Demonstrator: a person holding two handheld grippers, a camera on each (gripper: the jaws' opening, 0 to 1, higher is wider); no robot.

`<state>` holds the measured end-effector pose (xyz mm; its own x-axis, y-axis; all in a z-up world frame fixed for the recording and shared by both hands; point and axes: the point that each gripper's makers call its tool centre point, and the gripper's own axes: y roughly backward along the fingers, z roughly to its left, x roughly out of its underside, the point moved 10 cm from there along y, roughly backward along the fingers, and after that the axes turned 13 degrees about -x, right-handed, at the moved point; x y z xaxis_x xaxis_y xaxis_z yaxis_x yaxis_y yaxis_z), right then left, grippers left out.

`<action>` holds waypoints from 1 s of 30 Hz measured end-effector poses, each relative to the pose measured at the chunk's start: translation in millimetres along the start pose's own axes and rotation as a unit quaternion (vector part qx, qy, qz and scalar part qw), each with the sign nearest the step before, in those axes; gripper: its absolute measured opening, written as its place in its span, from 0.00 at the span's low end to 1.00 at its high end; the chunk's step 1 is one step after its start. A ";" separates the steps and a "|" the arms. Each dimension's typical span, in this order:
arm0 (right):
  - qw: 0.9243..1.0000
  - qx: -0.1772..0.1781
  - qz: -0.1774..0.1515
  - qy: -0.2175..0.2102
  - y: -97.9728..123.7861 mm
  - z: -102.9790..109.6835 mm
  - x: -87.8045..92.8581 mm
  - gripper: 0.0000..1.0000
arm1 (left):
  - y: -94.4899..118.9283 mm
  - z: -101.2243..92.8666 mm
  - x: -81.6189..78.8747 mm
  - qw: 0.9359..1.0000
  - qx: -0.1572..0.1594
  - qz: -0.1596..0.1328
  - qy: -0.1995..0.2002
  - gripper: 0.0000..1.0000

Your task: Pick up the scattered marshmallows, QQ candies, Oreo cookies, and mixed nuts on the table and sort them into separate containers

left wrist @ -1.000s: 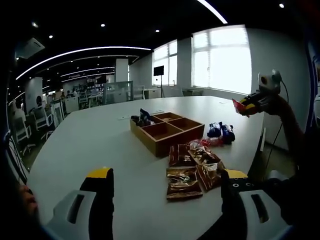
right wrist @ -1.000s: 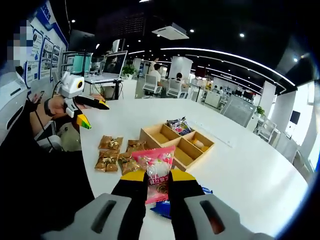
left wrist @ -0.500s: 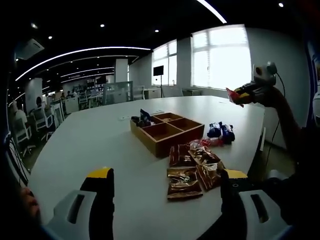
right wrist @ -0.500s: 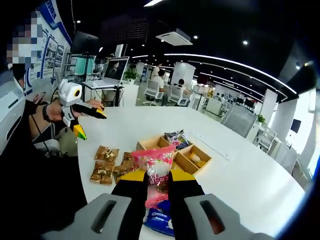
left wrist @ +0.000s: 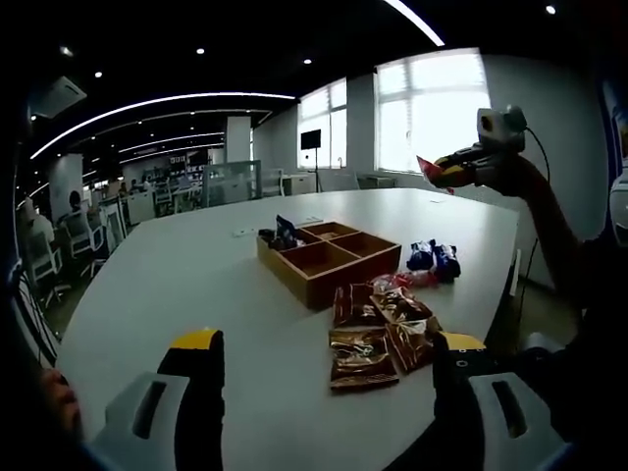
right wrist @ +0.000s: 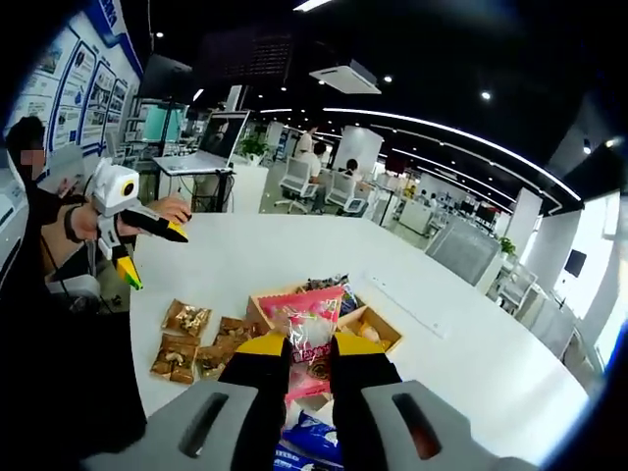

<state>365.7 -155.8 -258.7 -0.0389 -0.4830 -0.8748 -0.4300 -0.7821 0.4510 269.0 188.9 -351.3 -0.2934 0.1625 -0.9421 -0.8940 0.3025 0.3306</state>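
My right gripper is shut on a pink candy packet, held in the air above the wooden divided tray. From the left gripper view, that right gripper hangs high at the right with the pink packet. My left gripper is open and holds nothing, low over the table's near edge. Brown nut packets lie just ahead of it. Blue Oreo packets and a pink packet lie beside the tray.
Dark packets fill the tray's far compartment, and a pale item sits in another. The white table stretches wide to the left. Office chairs and desks stand beyond. A person's hand holds the left gripper.
My right gripper has risen and moved over the tray with the pink packet still in it. The left gripper has stayed put and open.
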 end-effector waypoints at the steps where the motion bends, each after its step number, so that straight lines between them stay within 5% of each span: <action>1: 1.000 -0.001 -0.001 -0.005 -3.1 -2.4 0.7 0.12 | 0.0 -0.1 0.3 1.000 0.001 0.001 0.000 0.91; 17: 0.998 0.034 -0.010 -0.055 -69.9 -52.9 1.0 0.12 | -0.1 0.6 3.8 1.000 -0.002 0.007 -0.003 0.91; 30: 0.996 0.040 0.050 -0.057 -117.8 -100.5 23.4 0.11 | 3.3 1.5 3.9 1.000 -0.009 0.001 0.001 0.91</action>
<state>506.1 -114.6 -314.4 -0.1857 -0.5054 -0.8426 -0.4896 -0.6959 0.5254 265.5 191.9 -353.8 -0.2951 0.1614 -0.9417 -0.8993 0.2861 0.3308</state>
